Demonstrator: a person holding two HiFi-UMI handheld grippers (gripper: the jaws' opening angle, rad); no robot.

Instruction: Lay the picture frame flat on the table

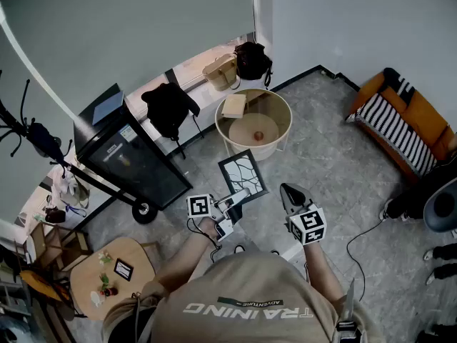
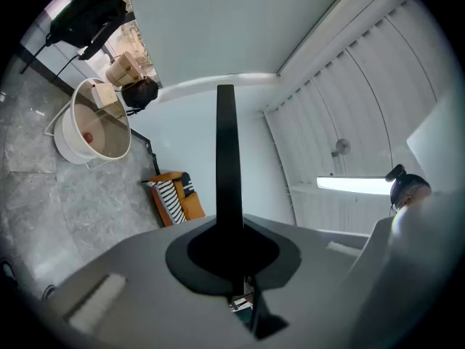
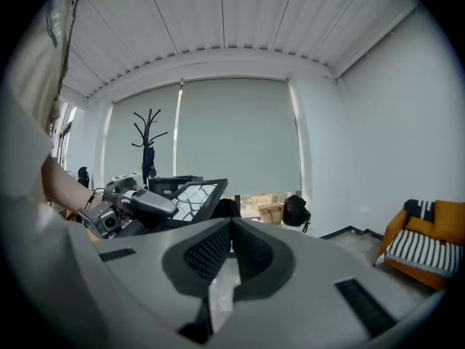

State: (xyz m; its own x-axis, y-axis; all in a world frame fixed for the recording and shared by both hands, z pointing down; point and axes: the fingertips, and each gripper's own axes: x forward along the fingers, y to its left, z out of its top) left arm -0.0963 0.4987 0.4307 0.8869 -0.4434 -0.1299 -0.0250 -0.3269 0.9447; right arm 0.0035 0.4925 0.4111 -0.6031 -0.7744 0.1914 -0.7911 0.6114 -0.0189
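Observation:
In the head view the black picture frame (image 1: 243,174), with a white cracked-pattern print, is held in the air, tilted, in front of the person. My left gripper (image 1: 238,196) is shut on its lower edge. In the left gripper view the frame (image 2: 227,151) shows edge-on as a thin black bar rising from the shut left gripper (image 2: 229,257). My right gripper (image 1: 287,190) hangs to the right of the frame, apart from it, and is shut on nothing. The right gripper view shows the right gripper (image 3: 231,230), with the frame (image 3: 190,197) at its left. A round white table (image 1: 280,106) stands beyond the frame.
On the round table lie a tan box (image 1: 233,106) and a small red thing (image 1: 258,136). A black cabinet on wheels (image 1: 125,156) stands at the left, bags (image 1: 235,66) by the window, an orange striped sofa (image 1: 403,123) at the right, a small wooden table (image 1: 114,266) near left.

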